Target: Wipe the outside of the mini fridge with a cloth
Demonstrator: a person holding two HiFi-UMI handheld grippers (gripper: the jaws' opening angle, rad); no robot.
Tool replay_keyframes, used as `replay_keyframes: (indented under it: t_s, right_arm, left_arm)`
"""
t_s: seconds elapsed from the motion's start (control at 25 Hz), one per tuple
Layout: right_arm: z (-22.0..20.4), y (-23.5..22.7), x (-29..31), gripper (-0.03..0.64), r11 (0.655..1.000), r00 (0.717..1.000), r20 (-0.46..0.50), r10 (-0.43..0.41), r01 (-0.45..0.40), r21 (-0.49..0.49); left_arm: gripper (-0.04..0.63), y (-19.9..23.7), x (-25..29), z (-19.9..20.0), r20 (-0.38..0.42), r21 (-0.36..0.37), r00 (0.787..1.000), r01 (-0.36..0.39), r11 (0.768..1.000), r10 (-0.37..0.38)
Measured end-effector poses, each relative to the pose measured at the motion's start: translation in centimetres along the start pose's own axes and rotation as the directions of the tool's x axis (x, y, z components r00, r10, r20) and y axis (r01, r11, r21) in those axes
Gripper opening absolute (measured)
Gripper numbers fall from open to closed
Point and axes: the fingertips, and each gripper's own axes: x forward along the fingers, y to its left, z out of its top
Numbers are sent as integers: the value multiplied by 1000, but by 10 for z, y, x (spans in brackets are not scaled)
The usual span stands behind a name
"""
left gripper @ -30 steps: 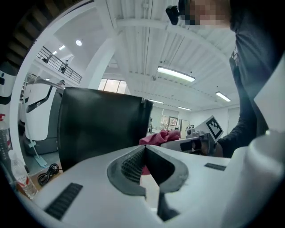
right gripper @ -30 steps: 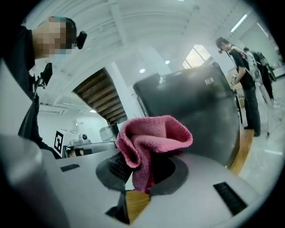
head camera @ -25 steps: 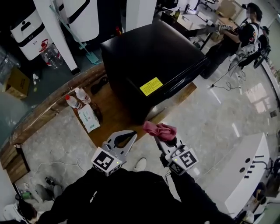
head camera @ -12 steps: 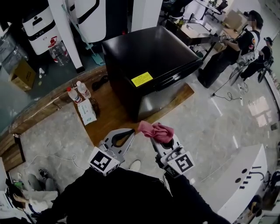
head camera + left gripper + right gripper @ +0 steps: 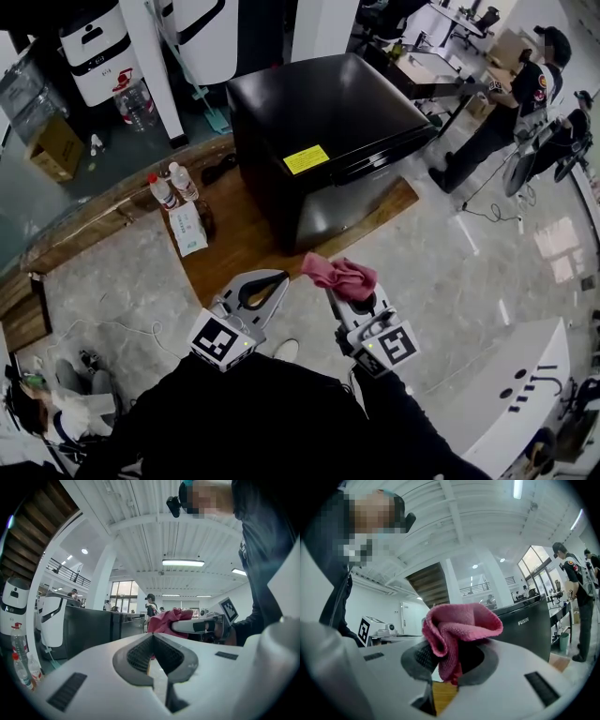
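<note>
White letters on the black fridge (image 5: 529, 625) read FUXIN, and only the right gripper view showed them. The head view instead showed a yellow label (image 5: 307, 159) on the fridge's top, its print too small to read. The pink cloth (image 5: 457, 630) was pinched between the jaws of the right gripper (image 5: 345, 292), which were closed on it, with most of the cloth bunched up past the tips. Cloth and gripper were held in the air in front of the fridge, apart from it. The left gripper (image 5: 153, 637) was also in front of the fridge, its jaws closed together on nothing. Its view caught the cloth from the side. In the head view, two water bottles (image 5: 173, 185) and a white packet (image 5: 189, 230) stood left of the fridge on the wooden platform (image 5: 234, 253) beneath it.
</note>
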Motion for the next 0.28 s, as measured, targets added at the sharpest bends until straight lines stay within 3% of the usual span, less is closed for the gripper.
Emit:
replay_keyframes:
  t_s: [0.28]
  right_arm:
    - [-6,5,-12,80,1000,999,-30,11,-12,-13]
  left_arm:
    - [5,-11,0,-3,-6,-8,1000,3,1000,-3]
